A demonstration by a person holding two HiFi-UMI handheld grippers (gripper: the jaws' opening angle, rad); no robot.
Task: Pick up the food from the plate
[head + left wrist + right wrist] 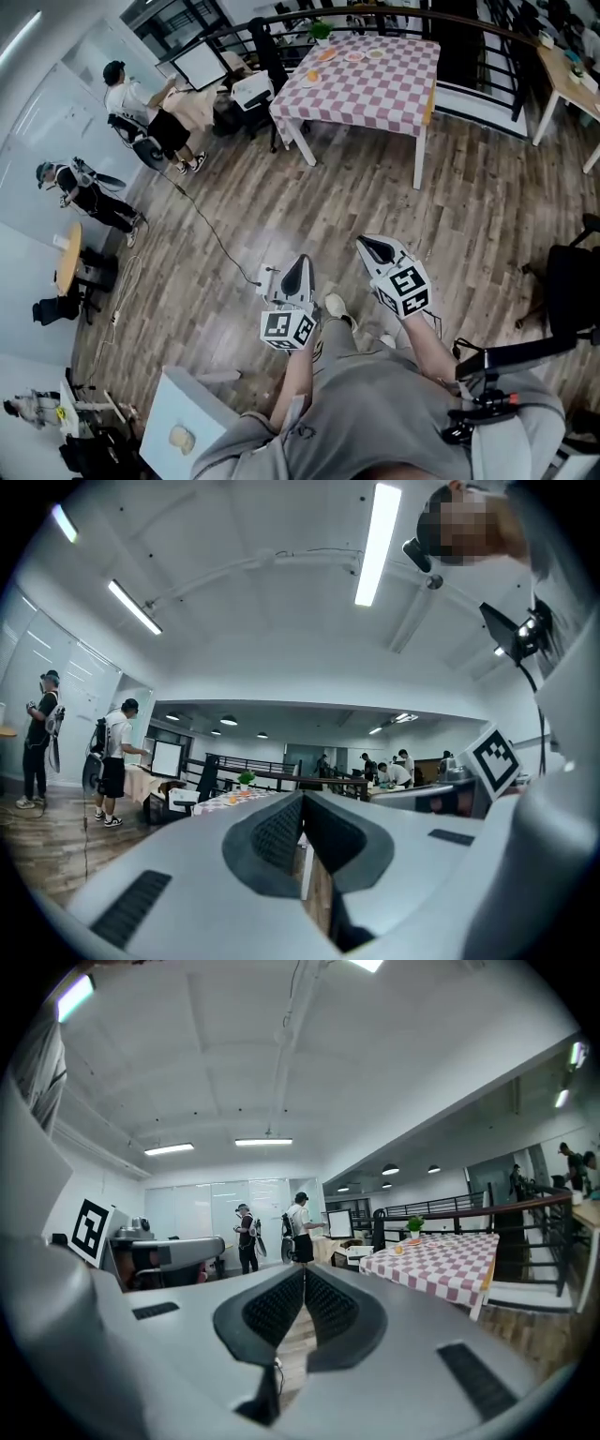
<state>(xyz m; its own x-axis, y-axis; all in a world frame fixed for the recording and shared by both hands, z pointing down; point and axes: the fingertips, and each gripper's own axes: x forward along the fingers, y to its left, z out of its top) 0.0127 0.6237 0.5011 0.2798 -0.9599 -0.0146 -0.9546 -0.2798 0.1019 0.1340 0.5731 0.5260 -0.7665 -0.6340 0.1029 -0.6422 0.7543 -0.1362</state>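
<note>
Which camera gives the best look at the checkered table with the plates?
The head view: it sees the checkered table from above, whole top and plates. The right gripper view shows it side-on at the right; the left gripper view catches only a sliver beyond its jaws.

Two grippers [299, 264] [372, 247], one checkered table [375, 89]

No readable words, numbers or brand names anywhere in the room. Only black-and-white square code patterns, without letters or digits, on the cube [288, 330] of the left gripper [301, 261] and on the cube [406, 284] of the right gripper [367, 244]. On the white screen [199, 64] at the far side, too small and too blurred to tell any writing.
</note>
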